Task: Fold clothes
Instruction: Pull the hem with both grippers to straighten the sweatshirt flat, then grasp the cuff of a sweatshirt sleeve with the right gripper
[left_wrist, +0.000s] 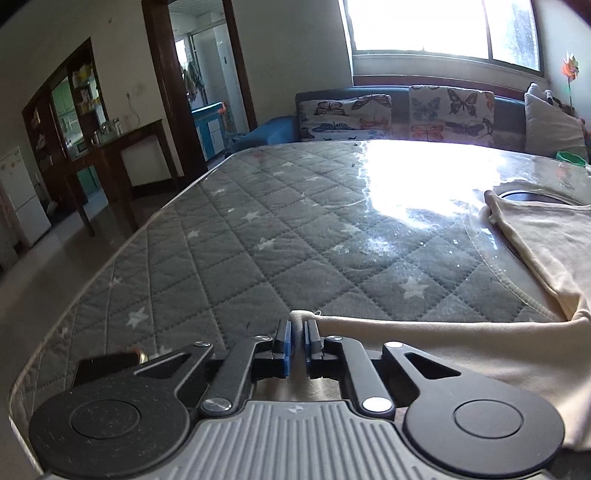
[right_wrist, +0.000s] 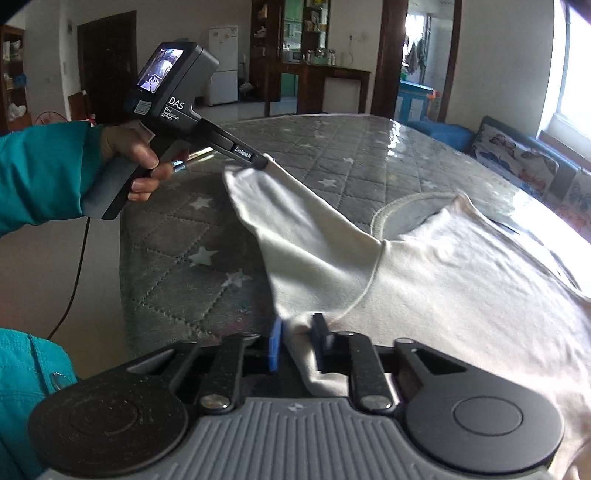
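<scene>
Both clamped on one cream shirt (right_wrist: 443, 280) – left gripper (left_wrist: 297, 334) pinching sleeve tip, right gripper (right_wrist: 297, 339) pinching sleeve base (hand (right_wrist: 136, 158) only in right view).

Left hand-held gripper (left_wrist: 297, 341): jaws drawn nearly together, blue pads (left_wrist: 283, 342) pinched on cream fabric edge; gripper angled downward. Seen from right wrist view, same gripper gripped pistol-style by left hand (right_wrist: 142, 162), teal sleeve (right_wrist: 40, 173) at wrist, tip clamped on lifted fabric corner. Right hand-held gripper (right_wrist: 297, 341): narrow gap between pads, fabric fold pinched between them; gripper pitched downward.
</scene>
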